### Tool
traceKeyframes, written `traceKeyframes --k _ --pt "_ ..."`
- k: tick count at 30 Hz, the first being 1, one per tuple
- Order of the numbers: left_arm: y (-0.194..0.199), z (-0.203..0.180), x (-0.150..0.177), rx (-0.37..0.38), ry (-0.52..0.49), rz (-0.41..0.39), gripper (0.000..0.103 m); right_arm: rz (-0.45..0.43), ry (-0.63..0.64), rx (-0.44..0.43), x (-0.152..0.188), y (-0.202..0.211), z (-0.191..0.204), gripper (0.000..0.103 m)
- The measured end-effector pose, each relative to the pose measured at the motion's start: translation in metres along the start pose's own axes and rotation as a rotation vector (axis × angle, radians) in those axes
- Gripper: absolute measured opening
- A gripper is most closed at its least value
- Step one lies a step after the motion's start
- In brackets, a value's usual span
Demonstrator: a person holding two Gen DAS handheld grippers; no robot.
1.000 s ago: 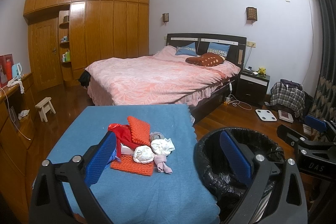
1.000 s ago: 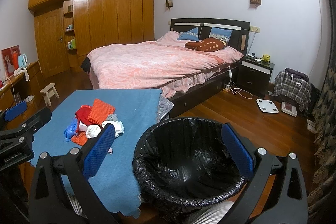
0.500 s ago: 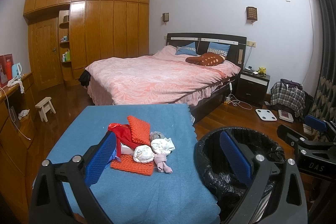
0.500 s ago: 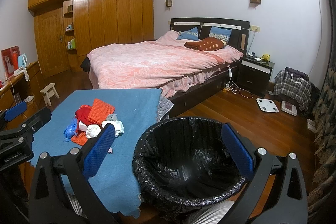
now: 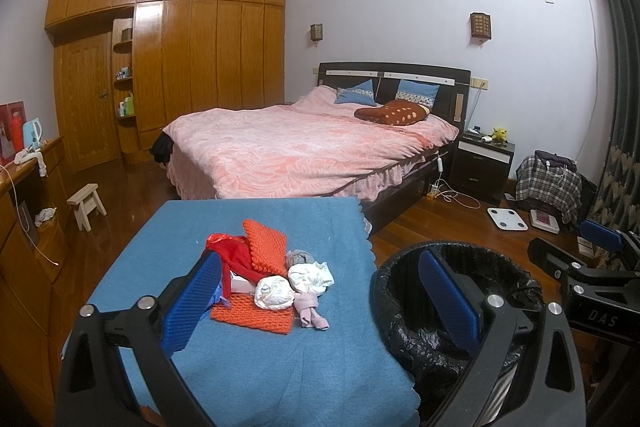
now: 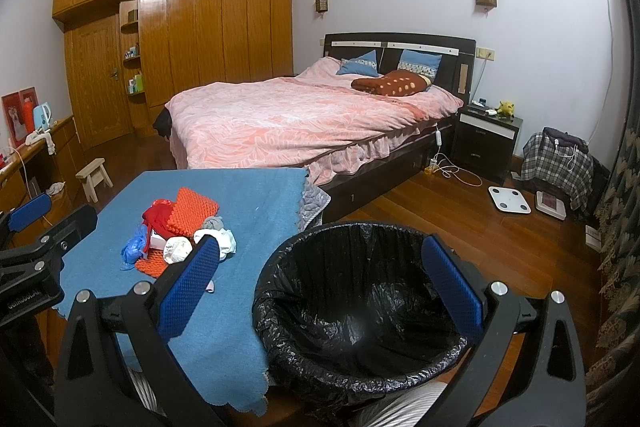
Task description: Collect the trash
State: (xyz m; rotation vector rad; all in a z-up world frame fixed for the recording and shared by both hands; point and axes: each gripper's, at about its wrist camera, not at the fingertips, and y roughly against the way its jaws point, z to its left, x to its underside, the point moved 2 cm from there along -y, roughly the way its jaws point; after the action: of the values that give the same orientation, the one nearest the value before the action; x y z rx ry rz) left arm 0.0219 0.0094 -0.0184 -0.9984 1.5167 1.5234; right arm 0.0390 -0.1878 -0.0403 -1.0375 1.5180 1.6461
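A heap of trash lies on a blue-covered table [image 5: 256,367]: crumpled white paper balls [image 5: 276,291], a red plastic bag [image 5: 234,257], orange knitted mats [image 5: 266,247], a pink scrap [image 5: 310,313] and a blue wrapper [image 6: 132,251]. A bin with a black liner [image 6: 360,311] stands right of the table, its inside empty. My left gripper [image 5: 320,301] is open above the table's near part, short of the heap. My right gripper [image 6: 320,287] is open above the bin's near rim. Neither holds anything.
A bed with a pink cover [image 5: 304,147] stands behind the table. A wooden wardrobe [image 5: 192,75] fills the back wall, a small stool [image 5: 86,203] and a sideboard [image 5: 24,211] stand left. A nightstand [image 5: 484,163], scales [image 5: 506,218] and a checked bag [image 5: 548,185] are right.
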Motion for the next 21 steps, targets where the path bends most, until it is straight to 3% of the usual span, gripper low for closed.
traceKeyframes --k 13,14,21 --pt "-0.007 0.005 0.005 -0.003 0.006 0.003 0.097 0.006 -0.004 -0.006 0.002 -0.005 0.008 0.098" --pt "-0.008 0.006 0.007 -0.004 0.007 0.004 0.097 0.008 -0.002 -0.009 0.016 -0.017 0.013 0.098" --pt "-0.013 0.020 0.012 -0.030 0.015 0.006 0.097 0.011 0.013 -0.038 0.013 -0.030 0.023 0.098"
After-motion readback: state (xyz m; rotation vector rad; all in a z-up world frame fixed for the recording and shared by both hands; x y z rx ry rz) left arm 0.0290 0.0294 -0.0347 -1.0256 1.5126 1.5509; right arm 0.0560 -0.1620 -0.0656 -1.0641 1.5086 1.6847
